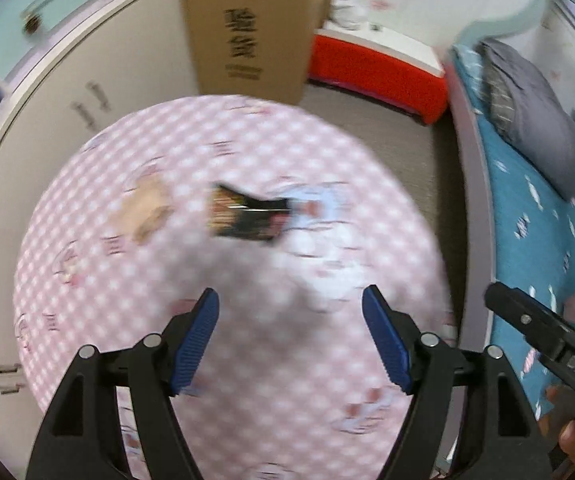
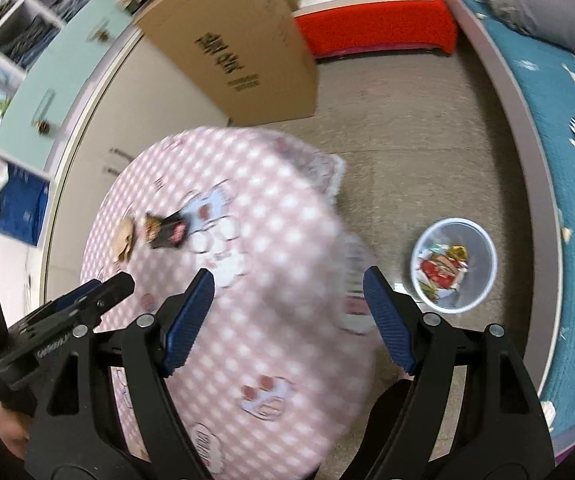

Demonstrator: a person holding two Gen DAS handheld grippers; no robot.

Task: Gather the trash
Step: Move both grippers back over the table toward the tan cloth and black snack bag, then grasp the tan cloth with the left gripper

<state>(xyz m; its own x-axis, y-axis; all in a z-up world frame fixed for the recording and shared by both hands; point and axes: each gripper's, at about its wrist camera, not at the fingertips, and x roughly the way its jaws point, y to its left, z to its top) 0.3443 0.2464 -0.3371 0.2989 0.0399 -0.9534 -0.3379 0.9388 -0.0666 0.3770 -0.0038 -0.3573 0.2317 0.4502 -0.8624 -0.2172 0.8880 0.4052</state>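
Partway through. Bin [image 2: 453, 265] on the floor beside the table [image 2: 287, 208] already holds several wrappers: one red-and-white, something gold, the rest not clear. Bin stands between the table and the blue bed [image 2: 567, 120].

Left on the table: a dark wrapper [image 1: 247, 216] near the middle, and just beside it a tan piece [image 1: 149, 210], probably crumpled paper or a food scrap, too blurred to say. They look close but apart in the right wrist view.

Left gripper [image 1: 289, 336]: fingers spread, nothing between them, above the cloth on the near side of the wrapper. Right gripper [image 2: 287, 316]: also spread and empty, over the table edge nearest the bin.

So two items to go, judging from what shows. Cardboard box [image 2: 239, 40] stands behind the table; its inside is not visible.
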